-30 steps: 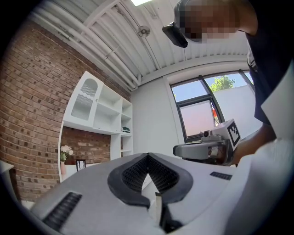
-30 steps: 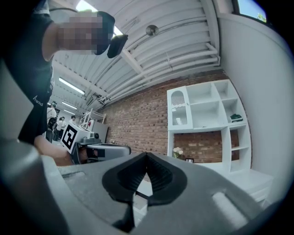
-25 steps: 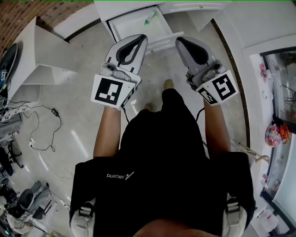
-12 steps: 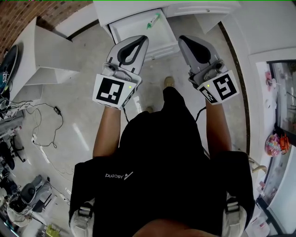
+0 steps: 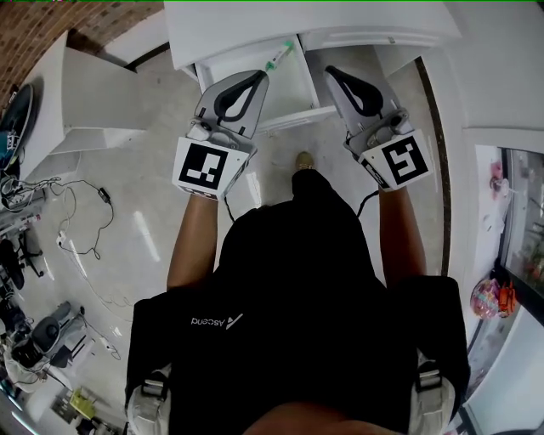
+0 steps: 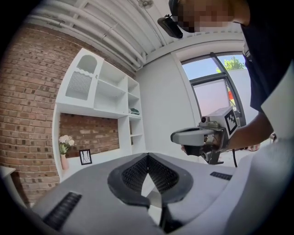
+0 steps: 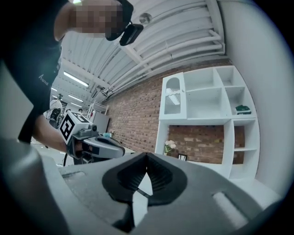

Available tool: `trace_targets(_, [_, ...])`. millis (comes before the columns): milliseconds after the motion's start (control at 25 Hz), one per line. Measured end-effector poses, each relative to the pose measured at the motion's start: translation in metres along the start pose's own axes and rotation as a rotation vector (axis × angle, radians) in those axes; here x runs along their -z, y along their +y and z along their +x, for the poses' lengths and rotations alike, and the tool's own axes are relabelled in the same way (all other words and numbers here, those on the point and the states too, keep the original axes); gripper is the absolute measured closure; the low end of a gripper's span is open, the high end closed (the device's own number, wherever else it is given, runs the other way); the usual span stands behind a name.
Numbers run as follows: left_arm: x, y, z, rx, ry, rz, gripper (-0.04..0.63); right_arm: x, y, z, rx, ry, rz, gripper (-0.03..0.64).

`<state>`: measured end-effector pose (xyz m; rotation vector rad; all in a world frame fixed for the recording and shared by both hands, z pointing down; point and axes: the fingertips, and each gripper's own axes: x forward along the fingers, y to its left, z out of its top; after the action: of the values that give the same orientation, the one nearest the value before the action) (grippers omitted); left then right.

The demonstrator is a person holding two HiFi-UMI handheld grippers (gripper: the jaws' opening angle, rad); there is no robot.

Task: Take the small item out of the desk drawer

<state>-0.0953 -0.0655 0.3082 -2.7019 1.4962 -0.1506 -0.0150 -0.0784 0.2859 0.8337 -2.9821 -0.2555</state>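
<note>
In the head view the white desk drawer (image 5: 297, 89) stands pulled out, and a small green item (image 5: 276, 58) lies in its far part. My left gripper (image 5: 256, 78) hangs over the drawer's near left corner, its jaws shut and empty. My right gripper (image 5: 332, 72) hovers just right of the drawer, jaws also shut with nothing in them. Both point forward, level, above the drawer. The left gripper view shows its closed jaws (image 6: 148, 159) and the right gripper (image 6: 202, 137) beside it. The right gripper view shows closed jaws (image 7: 147, 159) and the left gripper (image 7: 94, 144).
The white desk (image 5: 246, 24) runs along the top of the head view. A white shelf unit (image 5: 93, 98) lies at the left, with cables (image 5: 76, 221) and gear on the floor. A wall shelf with flowers (image 6: 64, 144) faces both grippers. The person's shoe (image 5: 303, 159) is below the drawer.
The drawer and desk have come lower and closer in the head view, and both grippers now reach over the drawer's front. Their jaws stayed shut.
</note>
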Motion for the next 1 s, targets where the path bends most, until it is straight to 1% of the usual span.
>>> trace_targets(240, [0.030, 0.014, 0.068, -0.049, 0.099, 0.007, 0.597, 0.024, -0.061, 0.017, -0.059, 0.008, 0.023, 0.615])
trace_targets(440, [0.055, 0.025, 0.106, -0.088, 0.177, -0.004, 0.597, 0.039, -0.093, 0.027, -0.105, 0.018, 0.043, 0.615])
trace_targets(720, [0.106, 0.040, 0.132, -0.100, 0.296, -0.051, 0.597, 0.059, -0.113, 0.044, -0.105, 0.028, 0.080, 0.615])
trace_targets(880, [0.132, 0.052, 0.147, -0.089, 0.349, -0.061, 0.597, 0.072, -0.120, 0.060, -0.078, 0.049, 0.089, 0.615])
trace_targets(1000, [0.161, 0.062, 0.155, -0.081, 0.411, -0.074, 0.597, 0.078, -0.121, 0.071, -0.057, 0.067, 0.106, 0.615])
